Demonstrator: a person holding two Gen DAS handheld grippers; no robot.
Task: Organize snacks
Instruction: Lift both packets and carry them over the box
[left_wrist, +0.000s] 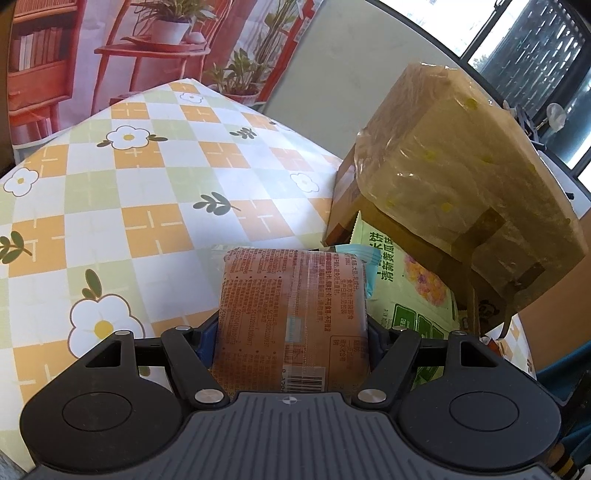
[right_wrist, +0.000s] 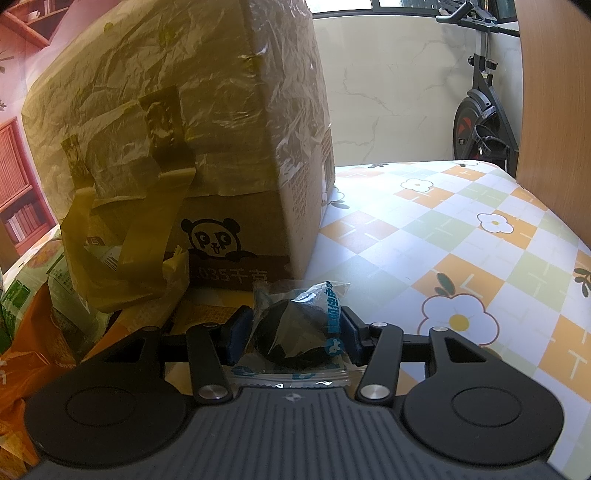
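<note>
My left gripper (left_wrist: 291, 332) is shut on an orange-brown snack packet (left_wrist: 291, 314) with printed text and a barcode, held lengthwise between the blue pads above the checked tablecloth (left_wrist: 147, 192). To its right, a light green snack bag (left_wrist: 406, 288) lies under the flap of a taped cardboard box (left_wrist: 461, 177). In the right wrist view, my right gripper (right_wrist: 295, 332) is shut on a small clear packet holding a round dark snack (right_wrist: 295, 332). The cardboard box (right_wrist: 177, 122), with a panda print, stands just ahead and to the left of it.
Green and orange snack bags (right_wrist: 40, 306) lie piled at the box's left foot. The flowered tablecloth (right_wrist: 461, 251) stretches to the right, bounded by a wooden panel (right_wrist: 554, 110). An exercise bike (right_wrist: 480, 110) stands beyond the table's far edge. A printed backdrop (left_wrist: 110, 48) hangs behind the table.
</note>
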